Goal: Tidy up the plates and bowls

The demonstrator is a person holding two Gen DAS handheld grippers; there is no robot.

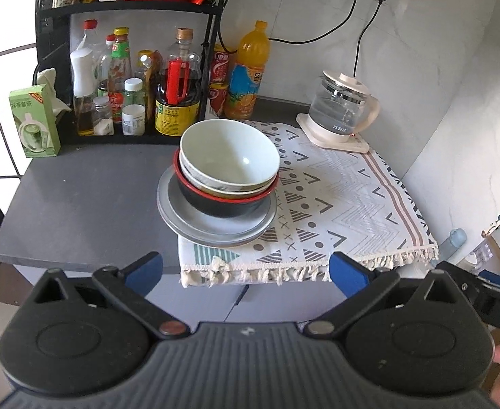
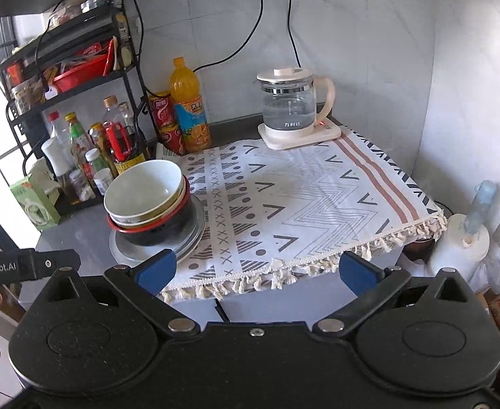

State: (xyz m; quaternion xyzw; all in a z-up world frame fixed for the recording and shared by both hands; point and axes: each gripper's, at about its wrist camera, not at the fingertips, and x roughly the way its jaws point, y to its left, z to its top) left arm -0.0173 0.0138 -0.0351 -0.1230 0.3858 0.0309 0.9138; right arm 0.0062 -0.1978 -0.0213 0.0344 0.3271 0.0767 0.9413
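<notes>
Left tool [image 1: 246, 269] and right tool [image 2: 256, 272]: both released, jaws spread wide, holding nothing, short of the desk edge.

Just beyond: stack on the grey desk [image 1: 79, 204], half on the fringed patterned cloth [image 2: 301, 204]. Grey round plates [image 1: 216, 228] at the bottom, black red-rimmed bowl [image 1: 222, 204] on them, white ceramic bowls [image 1: 229, 156] nested above and tilted.

Risk: nudging the leaning top bowl could slide it off; the stack overhangs the cloth's edge, so it may rock.

Plate count unclear. Glass kettle [image 2: 289, 105] stands far back.
</notes>
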